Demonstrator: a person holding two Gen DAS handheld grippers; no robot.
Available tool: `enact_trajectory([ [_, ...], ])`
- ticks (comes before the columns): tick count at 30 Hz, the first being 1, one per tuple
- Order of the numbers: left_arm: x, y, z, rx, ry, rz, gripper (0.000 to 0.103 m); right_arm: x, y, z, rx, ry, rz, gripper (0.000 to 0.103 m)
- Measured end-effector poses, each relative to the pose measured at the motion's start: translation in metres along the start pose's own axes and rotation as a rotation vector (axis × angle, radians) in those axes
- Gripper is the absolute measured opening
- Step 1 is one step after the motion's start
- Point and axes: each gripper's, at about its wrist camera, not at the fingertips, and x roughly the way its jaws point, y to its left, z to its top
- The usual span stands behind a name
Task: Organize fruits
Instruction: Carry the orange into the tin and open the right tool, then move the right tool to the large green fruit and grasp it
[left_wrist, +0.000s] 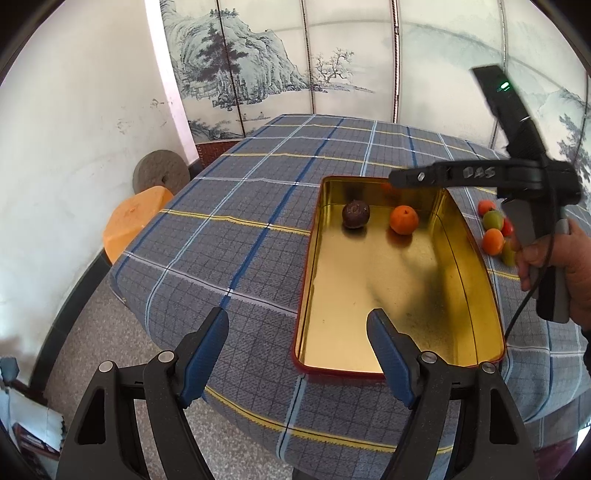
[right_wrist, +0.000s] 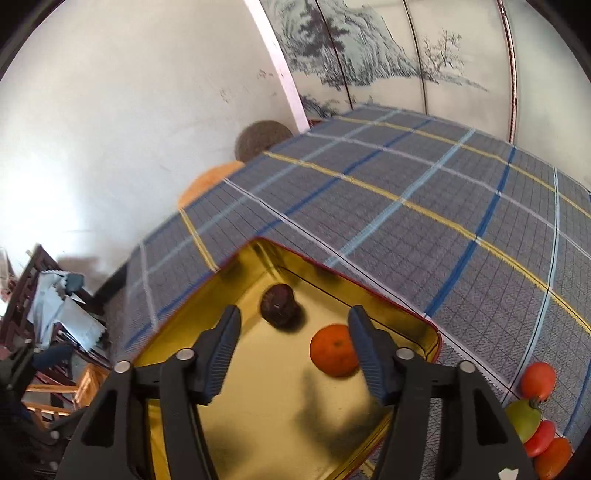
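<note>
A gold tin tray (left_wrist: 391, 332) with a red rim lies on the plaid tablecloth; it also shows in the right wrist view (right_wrist: 258, 406). In it lie a dark brown fruit (left_wrist: 355, 214) (right_wrist: 279, 304) and an orange (left_wrist: 404, 220) (right_wrist: 334, 354). A cluster of several orange, red and green fruits (left_wrist: 495, 230) (right_wrist: 535, 410) lies on the cloth right of the tray. My left gripper (left_wrist: 297, 325) is open and empty above the tray's near left edge. My right gripper (right_wrist: 293, 325) is open and empty above the tray's far end, over the two fruits; it shows from the side in the left wrist view (left_wrist: 397, 179).
The table (left_wrist: 240, 229) is covered by a blue-grey plaid cloth. An orange stool (left_wrist: 133, 221) and a grey stone disc (left_wrist: 160, 171) stand by the white wall on the left. A painted folding screen (left_wrist: 280, 59) stands behind the table. Wooden furniture (right_wrist: 44, 332) is at the lower left.
</note>
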Motion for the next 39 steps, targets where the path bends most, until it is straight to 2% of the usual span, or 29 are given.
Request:
enact_trajectory([
  [4,0.001,-0.006,0.001,0.019,0.005,0.003,0.078,-0.025,0.008,-0.007,-0.014,-0.062,0.046,0.07],
  [9,-0.004,-0.012,0.001,0.039,-0.01,0.003,0.078,-0.068,0.014,-0.039,-0.05,-0.117,0.07,0.07],
  [13,-0.008,-0.018,0.002,0.05,-0.021,-0.011,0.078,-0.111,0.003,-0.089,-0.06,-0.143,0.014,0.07],
  [17,-0.005,-0.034,0.004,0.067,-0.014,-0.036,0.078,-0.126,-0.028,-0.132,0.0,-0.084,-0.075,0.07],
  [19,-0.004,-0.043,0.005,0.076,-0.005,-0.05,0.078,-0.126,-0.039,-0.142,0.024,-0.057,-0.103,0.07],
  [25,-0.004,-0.059,0.005,0.118,-0.002,-0.054,0.078,-0.118,-0.062,-0.137,0.032,-0.057,-0.148,0.07],
  [27,-0.004,-0.06,0.006,0.124,-0.004,-0.051,0.078,-0.107,-0.069,-0.133,0.009,-0.033,-0.184,0.07],
  [32,-0.001,-0.062,0.006,0.134,0.002,-0.052,0.078,-0.086,-0.084,-0.124,-0.018,0.011,-0.191,0.07],
  [34,0.001,-0.066,0.008,0.144,0.005,-0.057,0.078,-0.077,-0.088,-0.121,-0.033,0.033,-0.191,0.063],
  [36,0.001,-0.071,0.01,0.162,0.001,-0.069,0.078,-0.071,-0.087,-0.118,-0.069,0.047,-0.207,0.049],
  [38,-0.001,-0.078,0.016,0.185,-0.007,-0.101,0.078,-0.069,-0.085,-0.116,-0.086,0.063,-0.182,0.035],
  [39,-0.003,-0.082,0.018,0.192,-0.01,-0.12,0.078,-0.069,-0.084,-0.116,-0.089,0.066,-0.179,0.035],
])
